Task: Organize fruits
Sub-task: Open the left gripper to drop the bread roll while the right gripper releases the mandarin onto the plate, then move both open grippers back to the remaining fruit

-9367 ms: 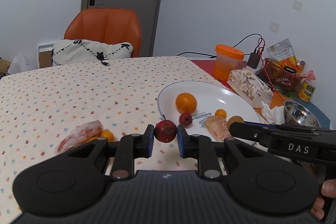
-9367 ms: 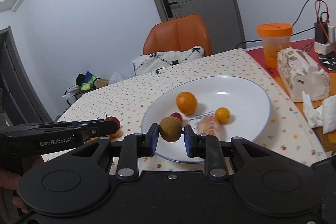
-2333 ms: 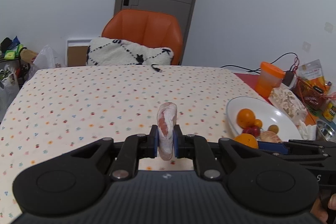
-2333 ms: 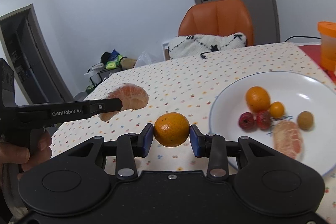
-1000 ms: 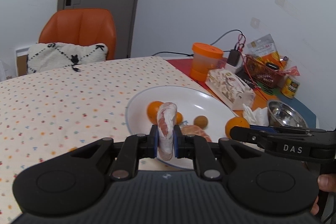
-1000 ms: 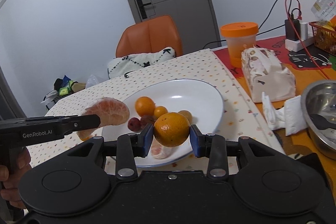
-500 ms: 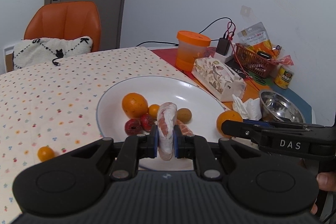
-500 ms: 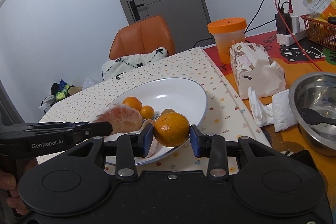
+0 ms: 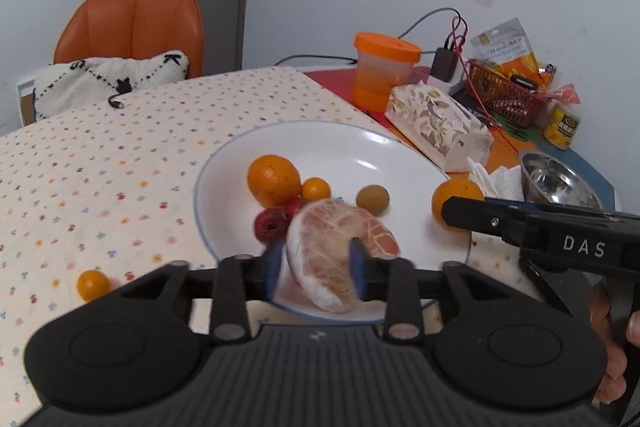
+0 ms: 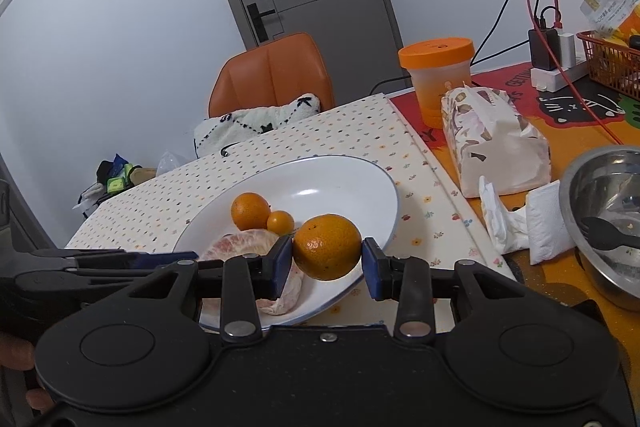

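1. Half a second ago my left hand-held gripper (image 9: 316, 265) pinched the peeled citrus piece (image 9: 340, 251) edge-on; now its blue pads stand apart and the piece lies flat at the near edge of the white plate (image 9: 224, 167), released.
2. My right hand-held gripper (image 10: 327, 262) stays clenched on the orange (image 10: 327, 247), over the plate's near right rim.
3. The peeled piece is pale pink, veined with white pith, crescent-shaped; the orange's skin is dimpled.
4. On the glossy round plate I count one large orange (image 9: 273, 180), one small orange fruit (image 9: 316, 189), two red fruits (image 9: 271, 225), one brown round fruit (image 9: 373, 199).
5. One small orange fruit (image 9: 93, 284) sits alone on the dotted worktop cloth (image 9: 100, 163), left of the plate.
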